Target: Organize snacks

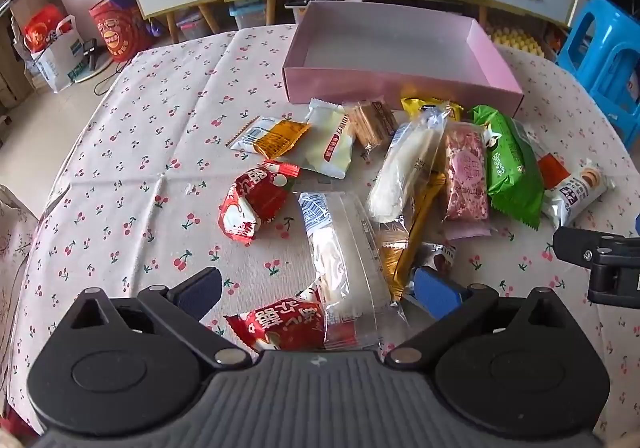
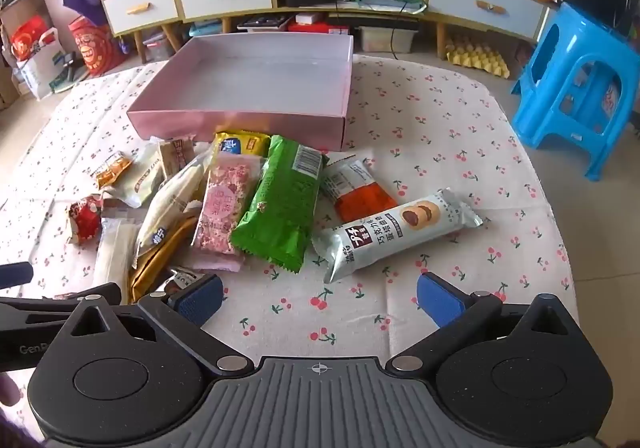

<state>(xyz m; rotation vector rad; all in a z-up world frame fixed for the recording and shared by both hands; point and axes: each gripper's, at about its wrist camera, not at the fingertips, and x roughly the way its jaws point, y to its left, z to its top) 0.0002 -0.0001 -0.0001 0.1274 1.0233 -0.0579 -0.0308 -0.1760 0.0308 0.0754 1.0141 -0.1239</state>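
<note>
Your snacks (image 2: 256,203) lie in a loose heap on the worktop (image 2: 440,135), just in front of the pink box (image 2: 240,119), whose inside holds nothing. In the heap, the green pack (image 2: 280,207) overlaps the pink bar (image 2: 226,203), and a yellow pack (image 2: 240,143) sits against the box's front wall. To the right, a silver biscuit roll (image 2: 400,234) lies apart from the heap, printed with Chinese characters and a picture of chocolate-filled biscuits (the small print is too fine to read); an orange-and-white sachet (image 2: 356,191) lies just behind it. At the left end sit two red packs (image 1: 252,203) with white Chinese lettering and a clear-wrapped wafer (image 1: 340,260).

Your left claw (image 1: 318,292) is released, its blue pads spread wide over the clear wafer and the nearer red pack, pressing on neither. Your right claw (image 2: 320,294) is likewise released, spread over bare cherry-print cloth, with the biscuit roll just beyond its tips. Part of the word "Gen" shows on the left claw's arm in the right view. A blue stool (image 2: 576,87) stands beside the worktop.
</note>
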